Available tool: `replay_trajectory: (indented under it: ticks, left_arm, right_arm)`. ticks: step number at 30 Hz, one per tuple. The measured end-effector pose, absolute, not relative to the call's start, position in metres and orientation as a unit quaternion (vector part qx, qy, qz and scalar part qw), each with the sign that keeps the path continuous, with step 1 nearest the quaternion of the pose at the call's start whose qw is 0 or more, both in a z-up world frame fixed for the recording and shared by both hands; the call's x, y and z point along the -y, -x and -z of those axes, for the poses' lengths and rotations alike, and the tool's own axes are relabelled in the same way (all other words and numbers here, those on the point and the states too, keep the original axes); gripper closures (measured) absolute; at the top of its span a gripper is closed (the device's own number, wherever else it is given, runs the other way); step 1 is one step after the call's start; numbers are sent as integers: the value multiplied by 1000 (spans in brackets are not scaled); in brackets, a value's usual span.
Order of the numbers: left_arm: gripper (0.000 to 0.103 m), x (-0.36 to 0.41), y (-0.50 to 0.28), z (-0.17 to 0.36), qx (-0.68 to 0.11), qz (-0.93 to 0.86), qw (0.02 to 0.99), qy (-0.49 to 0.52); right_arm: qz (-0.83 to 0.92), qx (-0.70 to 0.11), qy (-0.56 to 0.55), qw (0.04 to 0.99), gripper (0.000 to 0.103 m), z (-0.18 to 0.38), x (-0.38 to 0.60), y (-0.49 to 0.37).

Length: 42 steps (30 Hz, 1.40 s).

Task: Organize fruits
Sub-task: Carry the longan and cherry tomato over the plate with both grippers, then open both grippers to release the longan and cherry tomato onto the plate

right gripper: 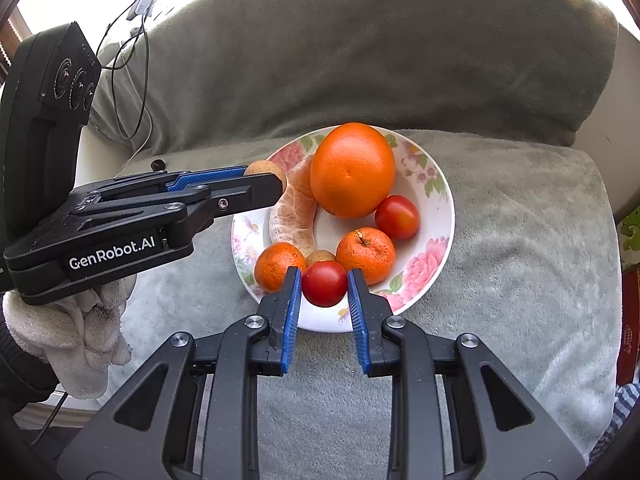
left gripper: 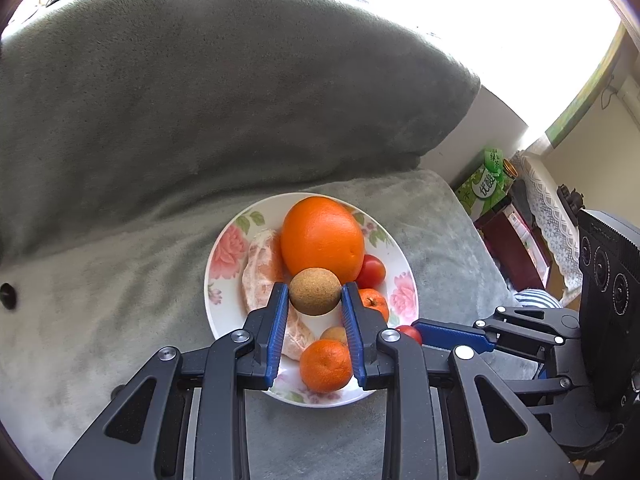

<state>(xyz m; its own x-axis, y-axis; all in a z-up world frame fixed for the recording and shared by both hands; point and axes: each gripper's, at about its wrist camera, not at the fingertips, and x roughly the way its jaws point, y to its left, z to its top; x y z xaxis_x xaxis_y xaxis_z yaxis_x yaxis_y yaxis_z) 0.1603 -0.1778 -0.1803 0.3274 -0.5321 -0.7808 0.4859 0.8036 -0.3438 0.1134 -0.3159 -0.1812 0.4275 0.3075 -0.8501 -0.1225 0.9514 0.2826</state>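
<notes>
Plate: your floral plate point(right gripper: 434, 184) sits on the grey blanket point(right gripper: 520, 240) over a sofa seat, just in front of the backrest.
In the plate: a large orange point(right gripper: 352, 170), a peeled citrus piece point(right gripper: 294, 212) lying against its left side, two small tangerines point(right gripper: 365, 254) point(right gripper: 279, 266), one tomato point(right gripper: 397, 217) right of the orange, and a small brown fruit point(right gripper: 320, 257) between the tangerines.
Left tool: your left tool point(left gripper: 315, 292) is nearly closed and grips a round brown fruit point(left gripper: 315, 291) between its blue pads, held above the plate point(left gripper: 224, 280) in front of the orange point(left gripper: 322, 236).
Right tool: your right tool point(right gripper: 324, 284) is nearly closed on a second tomato point(right gripper: 324, 283), held at the plate's near rim.
Look of the fruit: the gripped brown fruit is rough, matte and speckled tan; the gripped tomato is smooth, glossy red; the orange has dimpled skin.
Only in the left view: green cartons point(left gripper: 482, 184) and a lace cloth point(left gripper: 548, 216) beside the sofa end.
Only in the right view: your white-gloved hand point(right gripper: 76, 328) under the left tool, and cables point(right gripper: 128, 60) trailing over the backrest.
</notes>
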Motion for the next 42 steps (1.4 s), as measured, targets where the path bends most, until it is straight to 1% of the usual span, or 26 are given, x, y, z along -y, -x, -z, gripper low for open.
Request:
replay_trajectory:
  ticks: [10, 12, 13, 14, 16, 17, 19, 20, 21, 22, 24, 25, 27, 42]
  left_arm:
    - [77, 179, -162, 181, -490, 312, 814, 22]
    - [77, 180, -163, 181, -491, 311, 814, 22]
    - [77, 180, -163, 181, -491, 312, 813, 23]
    - [75, 179, -163, 181, -490, 312, 813, 24]
    - [66, 179, -164, 181, -489, 311, 814, 24]
    - [63, 179, -164, 180, -489, 310, 815, 24]
    - [52, 179, -164, 179, -489, 308, 816, 26]
    - [50, 178, -165, 179, -488, 307, 816, 29]
    - [44, 177, -165, 178, -488, 306, 816, 32]
    - [40, 176, -166, 177, -488, 305, 817, 35]
    - [37, 175, -166, 175, -486, 304, 818, 37]
    - [33, 175, -166, 174, -487, 301, 820, 36]
    - [33, 175, -166, 172, -486, 296, 822, 33]
    - [31, 164, -165, 161, -477, 269, 836, 26]
  right_arm:
    - [-121, -520, -89, 841, 77, 181, 317, -112]
    - [-119, -517, -88, 843, 67, 179, 317, -111]
    - [-117, -514, -88, 845, 58, 178, 318, -110]
    - [-116, -510, -88, 848, 52, 177, 319, -110]
    - [-115, -507, -88, 850, 48, 175, 320, -109]
    - [-115, -507, -88, 850, 46, 174, 321, -110]
    - [-115, -507, -87, 850, 43, 174, 321, -110]
    - [-114, -506, -87, 850, 39, 174, 321, -110]
    - [-114, -506, -87, 851, 37, 174, 321, -110]
    - [-114, -506, -87, 851, 32, 174, 321, -109]
    - [-115, -504, -87, 852, 30, 174, 321, -109]
    - [-114, -504, -85, 852, 29, 173, 320, -109]
    - [-112, -502, -82, 853, 24, 173, 319, -109]
    - [-103, -491, -71, 862, 22, 163, 309, -113]
